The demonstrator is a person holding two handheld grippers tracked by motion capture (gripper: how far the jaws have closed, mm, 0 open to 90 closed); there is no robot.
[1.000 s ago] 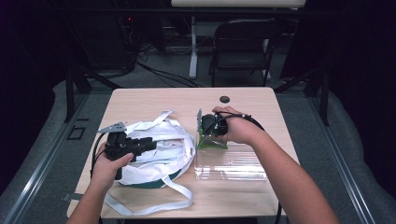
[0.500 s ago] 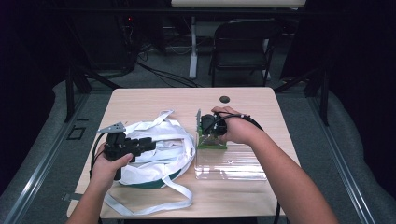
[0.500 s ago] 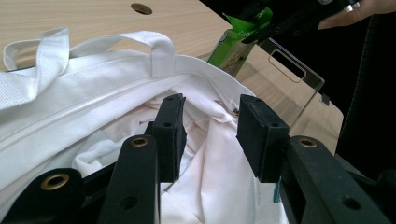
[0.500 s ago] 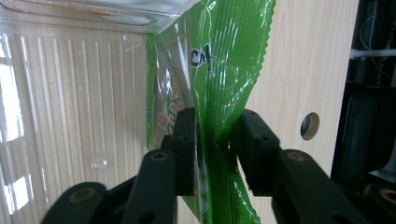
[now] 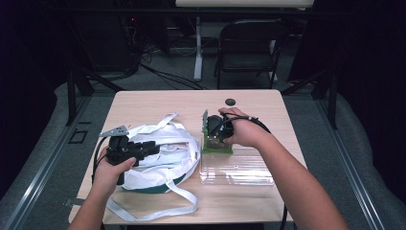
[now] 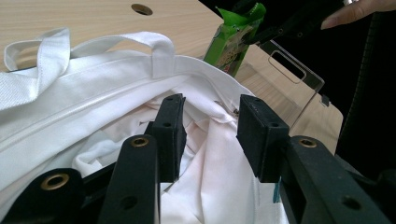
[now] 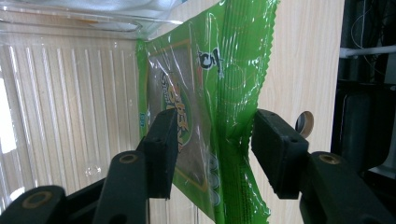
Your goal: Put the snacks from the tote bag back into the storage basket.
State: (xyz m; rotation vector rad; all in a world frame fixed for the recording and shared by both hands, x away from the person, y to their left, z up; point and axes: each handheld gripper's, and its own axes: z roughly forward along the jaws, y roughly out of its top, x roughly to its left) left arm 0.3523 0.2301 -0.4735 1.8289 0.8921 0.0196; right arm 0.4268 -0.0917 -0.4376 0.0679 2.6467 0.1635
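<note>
A green snack packet (image 5: 216,146) stands on edge at the far rim of a clear plastic tray (image 5: 239,167). My right gripper (image 5: 213,136) is over it. In the right gripper view the packet (image 7: 210,84) sits between the jaws of my right gripper (image 7: 217,116), which have just been opening, and the right pad stands apart from it. My left gripper (image 5: 154,146) rests over a white tote bag (image 5: 167,153). In the left gripper view my left gripper (image 6: 211,100) has its jaws apart, with the bag's loose cloth (image 6: 93,88) beneath them. The packet (image 6: 231,42) shows beyond the bag.
The wooden table (image 5: 158,103) has a round cable hole (image 5: 231,101) near its far edge. The bag's straps trail toward the table's front left. A folding chair (image 5: 249,48) stands behind the table. The clear tray (image 6: 299,79) has a cut-out handle.
Hardly anything differs in the high view: both hands, the bag and the green packet keep their places.
</note>
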